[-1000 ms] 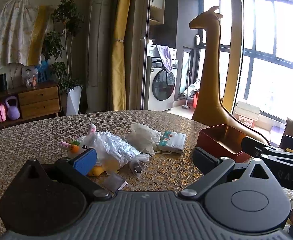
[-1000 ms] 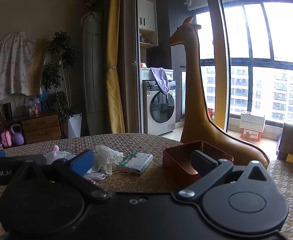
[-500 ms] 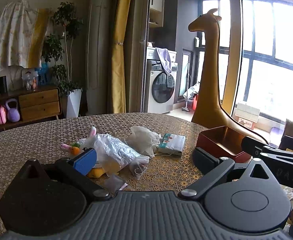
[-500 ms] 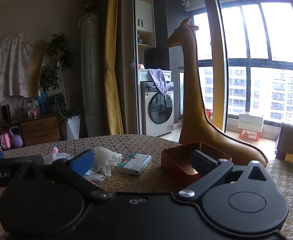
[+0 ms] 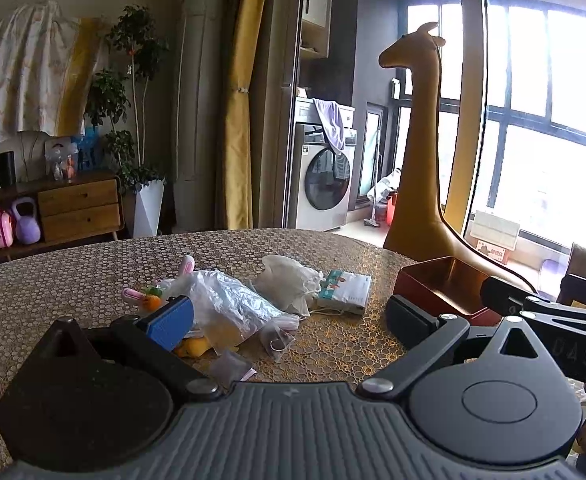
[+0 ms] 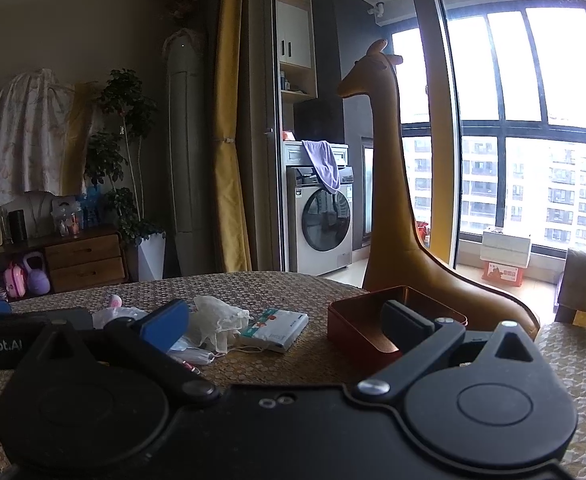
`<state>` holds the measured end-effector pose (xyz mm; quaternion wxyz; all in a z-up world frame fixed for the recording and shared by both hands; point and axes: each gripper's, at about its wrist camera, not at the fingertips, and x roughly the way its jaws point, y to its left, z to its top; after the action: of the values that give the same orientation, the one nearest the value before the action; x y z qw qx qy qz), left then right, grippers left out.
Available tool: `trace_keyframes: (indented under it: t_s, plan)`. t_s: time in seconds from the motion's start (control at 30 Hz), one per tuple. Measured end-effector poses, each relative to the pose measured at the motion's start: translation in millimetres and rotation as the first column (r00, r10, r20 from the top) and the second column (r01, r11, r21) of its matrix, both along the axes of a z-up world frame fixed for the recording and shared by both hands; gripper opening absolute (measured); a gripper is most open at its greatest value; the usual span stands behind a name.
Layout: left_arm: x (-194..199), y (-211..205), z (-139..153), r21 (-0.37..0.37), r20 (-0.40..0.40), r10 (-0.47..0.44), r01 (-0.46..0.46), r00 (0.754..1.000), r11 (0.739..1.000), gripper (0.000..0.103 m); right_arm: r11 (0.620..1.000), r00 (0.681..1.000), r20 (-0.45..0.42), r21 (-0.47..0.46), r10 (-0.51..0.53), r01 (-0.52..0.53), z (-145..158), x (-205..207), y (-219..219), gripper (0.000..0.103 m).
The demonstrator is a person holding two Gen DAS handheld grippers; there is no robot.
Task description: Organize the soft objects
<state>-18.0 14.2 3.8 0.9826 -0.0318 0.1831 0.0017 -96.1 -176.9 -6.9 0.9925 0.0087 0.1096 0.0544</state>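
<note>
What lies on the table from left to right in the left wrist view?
Bunny toy → crinkled clear plastic bag → white crumpled glove → tissue pack → red tin box.

Counting what's sitting on the table (image 5: 73,264): 1 red box (image 5: 433,288), 1 tissue pack (image 5: 345,287), 1 white crumpled glove or cloth (image 5: 289,280), 1 clear plastic bag (image 5: 225,304), 1 small bunny toy (image 5: 185,270) w/ pink ears, 2 small clear packets (image 5: 277,338) lying nearest the camera, approx. Yellow item under the bag is showing only partly, so counting it as 1, not sure. Behind the table: 1 giraffe figure (image 5: 421,140), 1 washer (image 5: 325,184), 1 potted plant (image 5: 133,120), 1 drawer cabinet (image 5: 79,210) showing 2 drawers, 1 purple kettlebell (image 5: 27,226). Grippers showing: 2, left gripper (image 5: 289,320) and right gripper (image 6: 285,324).
</note>
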Motion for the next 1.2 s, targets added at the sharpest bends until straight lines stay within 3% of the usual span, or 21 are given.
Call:
trace_keyframes:
  t_s: [0.5,0.77,1.2]
  plan:
    - [5.2,8.4,-3.9,0.004,-0.009,0.012,-0.012,1.0,1.0,0.103,1.0,1.0,-0.022,0.016,0.016,-0.016,0.7,6.8,5.1,0.101]
    - [20.9,25.0,-7.7,-0.005,-0.026,0.025,-0.025,0.999,1.0,0.103,0.996,0.993,-0.089,0.0,0.084,-0.084,-3.9,27.7,15.5,0.1]
    - [68.3,45.1,-52.9,0.046,-0.181,0.03,-0.022,0.983,0.999,0.103,0.969,0.94,-0.247,-0.014,0.234,-0.245,-11.1,92.2,34.2,0.095]
